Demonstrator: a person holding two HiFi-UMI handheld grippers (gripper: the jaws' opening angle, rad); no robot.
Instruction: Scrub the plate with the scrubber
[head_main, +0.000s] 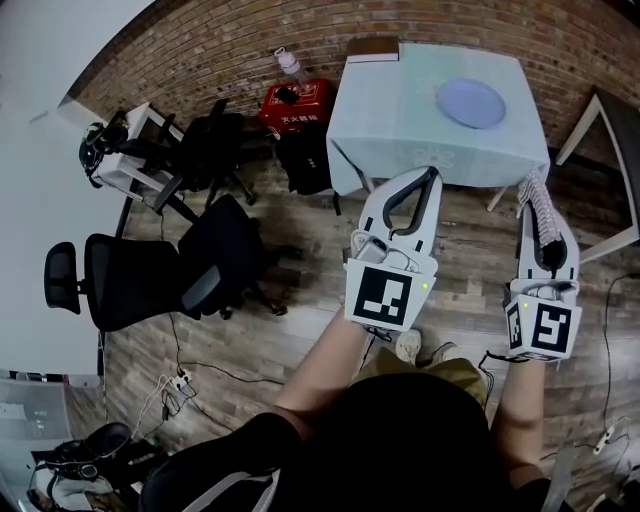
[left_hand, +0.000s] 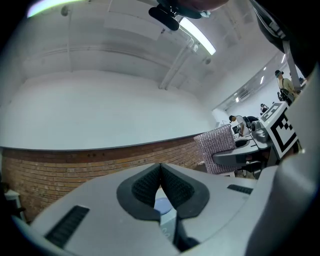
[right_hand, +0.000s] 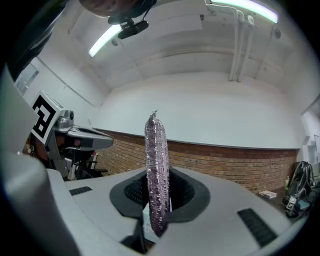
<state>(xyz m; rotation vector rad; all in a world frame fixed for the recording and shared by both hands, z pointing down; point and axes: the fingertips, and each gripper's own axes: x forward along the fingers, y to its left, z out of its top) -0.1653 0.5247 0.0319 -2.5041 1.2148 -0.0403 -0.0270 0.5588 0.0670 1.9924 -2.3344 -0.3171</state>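
Observation:
A round blue plate (head_main: 470, 103) lies on the table with the pale cloth (head_main: 400, 110) at the far side of the head view. My left gripper (head_main: 431, 173) hangs just short of the table's near edge, shut with nothing between its pads; in the left gripper view the jaws (left_hand: 161, 172) meet, and a bit of the plate (left_hand: 162, 205) shows below them. My right gripper (head_main: 545, 235) is to the right, shut on a sparkly pink-silver scrubber (head_main: 536, 195). The scrubber (right_hand: 156, 175) stands upright between the pads. It also shows from the side (left_hand: 217, 145) in the left gripper view.
Black office chairs (head_main: 140, 275) stand on the wooden floor to the left. A red box (head_main: 297, 105), a bottle (head_main: 290, 62) and a black bag (head_main: 305, 160) sit by the table's left side. A brown box (head_main: 372, 47) is on the table's far corner. Another table (head_main: 610, 130) is at the right.

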